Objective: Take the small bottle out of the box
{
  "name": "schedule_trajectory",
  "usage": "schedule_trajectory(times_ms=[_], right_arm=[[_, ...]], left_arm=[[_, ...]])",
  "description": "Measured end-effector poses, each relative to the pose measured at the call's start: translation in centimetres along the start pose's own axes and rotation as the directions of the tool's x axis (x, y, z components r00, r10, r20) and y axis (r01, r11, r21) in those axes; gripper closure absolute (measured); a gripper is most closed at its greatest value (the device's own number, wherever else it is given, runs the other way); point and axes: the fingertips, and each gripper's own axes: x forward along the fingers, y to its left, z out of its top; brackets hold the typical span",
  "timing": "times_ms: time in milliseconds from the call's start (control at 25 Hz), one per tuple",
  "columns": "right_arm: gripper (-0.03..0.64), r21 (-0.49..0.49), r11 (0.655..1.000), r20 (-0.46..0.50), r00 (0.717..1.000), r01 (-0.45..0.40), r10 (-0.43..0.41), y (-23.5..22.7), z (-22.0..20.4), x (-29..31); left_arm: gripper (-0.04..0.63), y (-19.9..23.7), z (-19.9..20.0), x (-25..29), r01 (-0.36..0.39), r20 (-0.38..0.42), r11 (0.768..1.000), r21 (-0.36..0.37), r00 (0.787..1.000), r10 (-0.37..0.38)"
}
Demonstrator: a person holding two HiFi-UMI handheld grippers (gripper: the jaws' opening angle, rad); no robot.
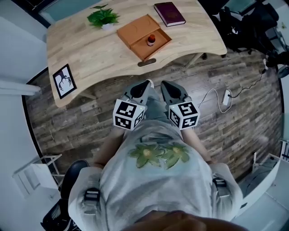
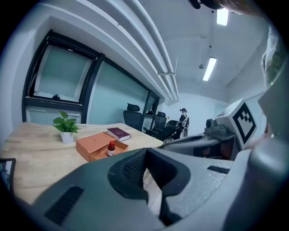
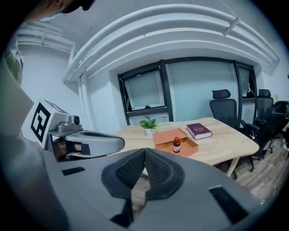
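A small brown bottle with a red cap (image 1: pixel 151 40) stands upright in the open tray of an orange cardboard box (image 1: pixel 135 28) on the far middle of the wooden table (image 1: pixel 90 54). Both grippers hang close to the person's body, well short of the table. My left gripper (image 1: pixel 146 84) and right gripper (image 1: pixel 165 85) are both shut with nothing between the pads. The left gripper view shows the bottle (image 2: pixel 111 148) and box (image 2: pixel 92 142) beyond the closed gripper (image 2: pixel 146 150). From the right gripper (image 3: pixel 145 151) the bottle (image 3: pixel 176 145) and box (image 3: pixel 167 135) lie straight ahead.
A potted plant (image 1: pixel 103 18) stands left of the box and a maroon book (image 1: pixel 169 13) right of it. A framed picture (image 1: pixel 64 81) lies at the table's near left corner. A power strip (image 1: pixel 226 97) with cable lies on the floor; office chairs (image 3: pixel 224 110) stand right.
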Motion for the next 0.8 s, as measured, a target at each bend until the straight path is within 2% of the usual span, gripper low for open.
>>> schedule_trajectory(times_ms=[440,600,800], right_arm=[[0.607,0.003,0.999,0.036,0.999,-0.033,0.033,-1.6,2.2,3.3],[0.607,-0.003,1.000,0.020,0.999,-0.026,0.026,-2.6,2.5,4.9],[0.606,-0.008,1.000,0.021,1.000,-0.016,0.016,-4.2,4.1,7.4]], left_arm=[[0.589,3.1,1.3,2.4,-0.029,-0.017,1.000,0.005,0.999,0.029],[0.589,3.7,1.7,3.5,-0.019,-0.043,0.999,0.049,0.999,0.021],[0.589,6.0,3.3,5.2,-0.022,-0.043,0.999,0.047,0.999,0.024]])
